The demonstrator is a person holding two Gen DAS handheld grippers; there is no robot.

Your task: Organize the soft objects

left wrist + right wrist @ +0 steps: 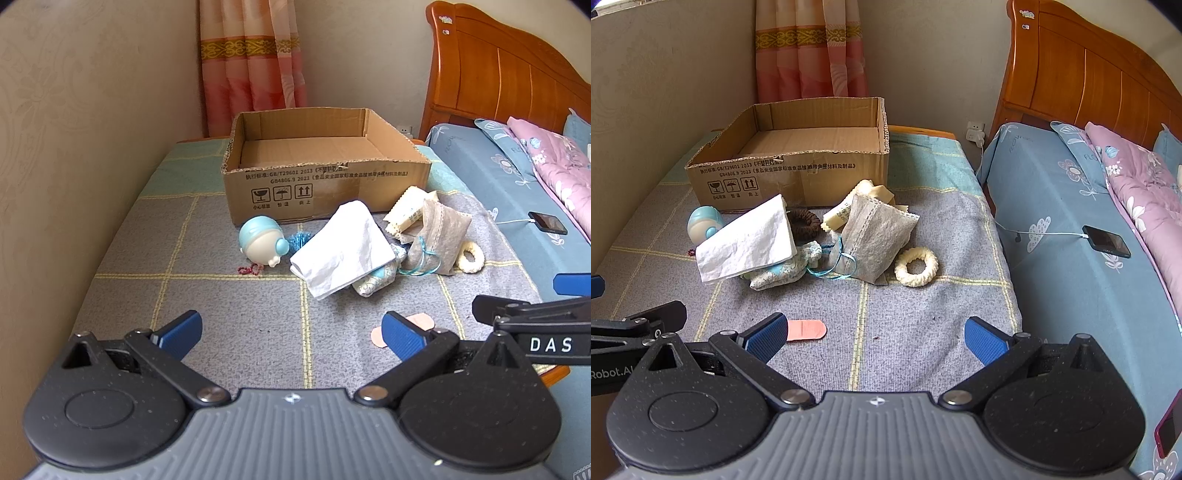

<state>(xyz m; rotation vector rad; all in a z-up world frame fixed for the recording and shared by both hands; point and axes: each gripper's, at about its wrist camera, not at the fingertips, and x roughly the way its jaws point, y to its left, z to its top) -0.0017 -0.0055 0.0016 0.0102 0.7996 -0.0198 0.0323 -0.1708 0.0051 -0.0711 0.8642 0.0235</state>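
Observation:
An open cardboard box point(325, 192) point(790, 173) stands empty at the back of a grey checked mat point(236, 306) point(908, 332). In front of it lie a white cloth point(341, 251) point(750, 240), a grey sachet bag point(439, 236) point(875, 236), a cream knitted ring point(471, 258) point(916, 266), a brown hair tie point(803, 221), a cream wrapper point(404, 214) point(846, 212), a patterned cloth point(373, 282) point(783, 271) and a blue-capped round toy point(260, 242) point(703, 223). My left gripper point(291, 334) and right gripper point(877, 338) are open and empty, short of the pile.
A pink plaster point(421, 321) point(807, 329) lies by the near fingers. A bed with blue sheet point(1071, 236), a charging phone point(547, 222) point(1106, 240) and a wooden headboard point(498, 74) is on the right. A wall point(92, 110) is on the left, a curtain point(251, 62) behind.

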